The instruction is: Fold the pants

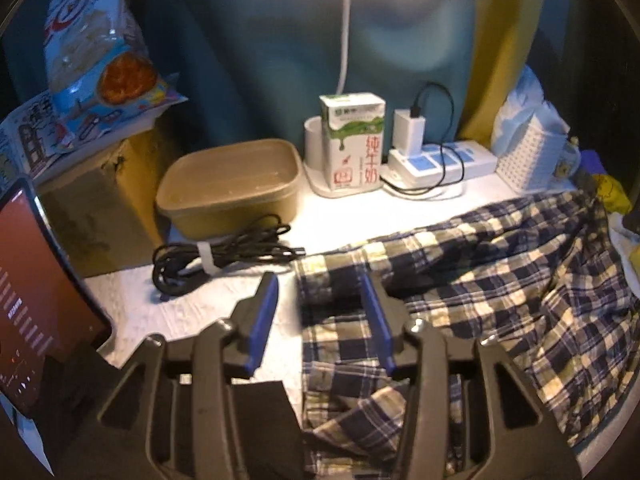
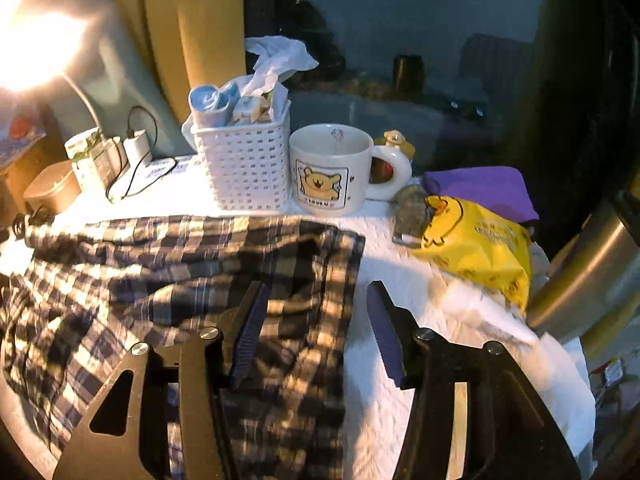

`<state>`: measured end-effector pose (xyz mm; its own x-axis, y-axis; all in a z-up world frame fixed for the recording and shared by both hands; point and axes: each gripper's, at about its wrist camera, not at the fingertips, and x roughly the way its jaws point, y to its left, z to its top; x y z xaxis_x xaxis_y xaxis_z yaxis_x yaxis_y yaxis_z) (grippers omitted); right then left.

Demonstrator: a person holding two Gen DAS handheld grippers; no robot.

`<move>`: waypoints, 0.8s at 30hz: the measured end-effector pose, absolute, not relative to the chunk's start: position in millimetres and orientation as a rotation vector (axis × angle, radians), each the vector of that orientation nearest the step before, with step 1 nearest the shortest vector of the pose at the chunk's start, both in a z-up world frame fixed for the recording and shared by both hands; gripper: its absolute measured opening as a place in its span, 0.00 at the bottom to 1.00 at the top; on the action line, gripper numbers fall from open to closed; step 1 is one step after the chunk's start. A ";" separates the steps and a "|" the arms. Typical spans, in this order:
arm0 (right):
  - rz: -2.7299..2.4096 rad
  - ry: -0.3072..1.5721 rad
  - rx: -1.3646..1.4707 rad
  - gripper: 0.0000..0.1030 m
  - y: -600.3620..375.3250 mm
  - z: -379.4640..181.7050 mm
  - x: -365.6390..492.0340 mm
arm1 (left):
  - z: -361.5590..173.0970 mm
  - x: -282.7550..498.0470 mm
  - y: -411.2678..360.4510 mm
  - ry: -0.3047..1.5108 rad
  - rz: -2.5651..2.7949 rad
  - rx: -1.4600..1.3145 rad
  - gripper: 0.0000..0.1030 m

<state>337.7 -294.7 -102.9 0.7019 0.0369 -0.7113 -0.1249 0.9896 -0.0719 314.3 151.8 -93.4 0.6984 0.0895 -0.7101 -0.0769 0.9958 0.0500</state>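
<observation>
Both grippers, apparently empty, above plaid pants [image 1: 500,280]

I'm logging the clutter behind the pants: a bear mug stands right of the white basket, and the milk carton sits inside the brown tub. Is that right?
Not quite. The milk carton stands on the table to the right of the brown tub, not inside it, as the left wrist view shows. The bear mug is right of the white basket.

Soft woven plaid pants [image 2: 192,264] are lying on rough white textured table cover [image 2: 392,248]; beside them, a glossy ceramic mug [image 2: 328,172] is gleaming.
</observation>
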 end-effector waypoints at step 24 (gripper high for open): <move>0.222 0.910 -0.108 0.46 -279.0 -144.8 418.8 | -155.3 409.1 102.8 1.036 -0.007 0.239 0.43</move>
<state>418.8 -279.0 -144.8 0.5926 0.1449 -0.7924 -0.2362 0.9717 0.0011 409.1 102.8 -155.3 0.5122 0.1071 -0.8522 0.1179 0.9740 0.1933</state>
